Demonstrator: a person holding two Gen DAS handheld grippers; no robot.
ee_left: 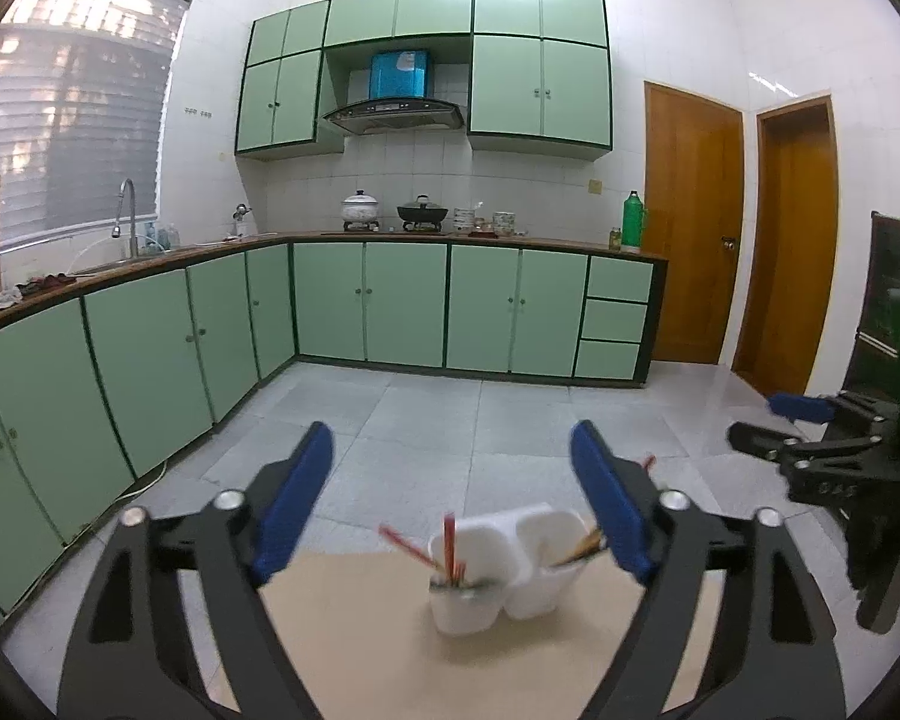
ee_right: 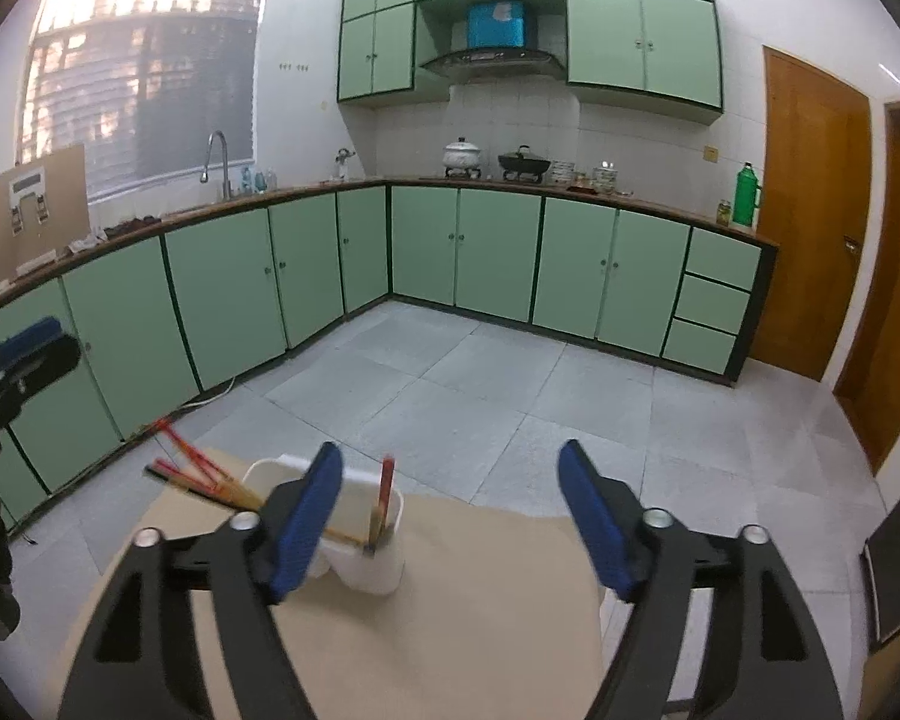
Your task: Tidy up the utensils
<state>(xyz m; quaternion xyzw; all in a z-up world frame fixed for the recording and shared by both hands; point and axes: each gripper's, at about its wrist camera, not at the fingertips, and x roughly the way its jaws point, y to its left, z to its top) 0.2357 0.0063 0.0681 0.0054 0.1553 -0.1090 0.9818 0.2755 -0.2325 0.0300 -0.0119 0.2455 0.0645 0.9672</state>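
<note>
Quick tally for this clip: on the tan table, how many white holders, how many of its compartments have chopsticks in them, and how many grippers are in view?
White holders: 1
Compartments holding chopsticks: 2
Grippers, left and right, both open and empty: 2
Total: 5

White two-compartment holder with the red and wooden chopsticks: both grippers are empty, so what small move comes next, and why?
Probably ease the right gripper left and down toward the white two-compartment plastic holder. Both it and the left gripper are open and empty, and the red and wooden chopsticks splay out at an angle, closest to the right one's left finger.
</note>
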